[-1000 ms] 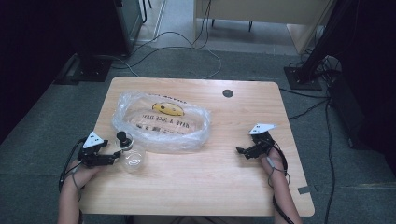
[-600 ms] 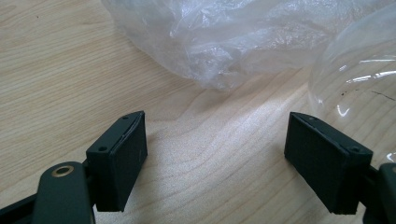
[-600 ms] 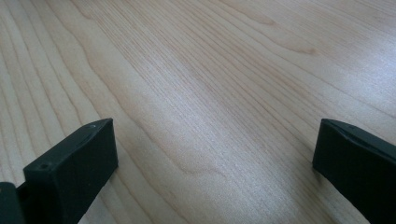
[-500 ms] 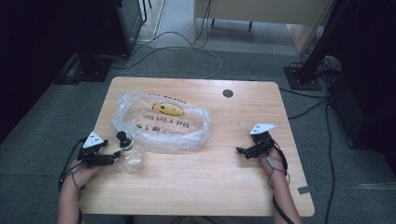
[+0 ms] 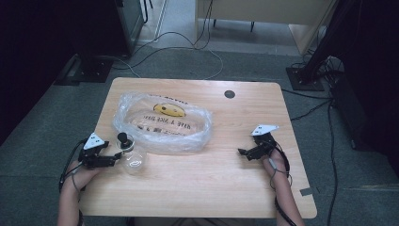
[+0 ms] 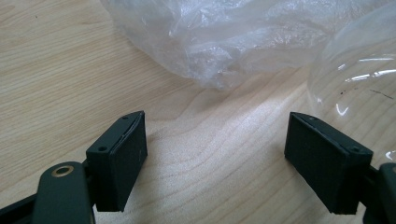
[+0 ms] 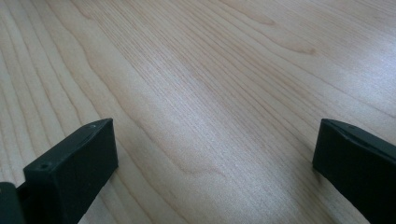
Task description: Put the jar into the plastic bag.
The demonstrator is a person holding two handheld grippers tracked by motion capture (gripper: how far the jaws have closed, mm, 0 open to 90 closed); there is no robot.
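The left gripper point(image 5: 114, 157) stood with jaws wide apart beside the clear round glass flask with a black stopper point(image 5: 130, 157), near the table's point(image 5: 197, 188) left edge — touching the crinkled clear plastic bag point(image 5: 162, 123). The right gripper point(image 5: 242, 152), also spread, held nothing. Best to centre the jaws on the flask — then close gently.

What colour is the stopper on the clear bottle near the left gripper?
Black. The stopper on the clear bottle shows best in the high view.

Lab: bare wood table point(image 5: 244, 188), floor cables point(image 5: 188, 42), stand bases point(image 5: 89, 70).
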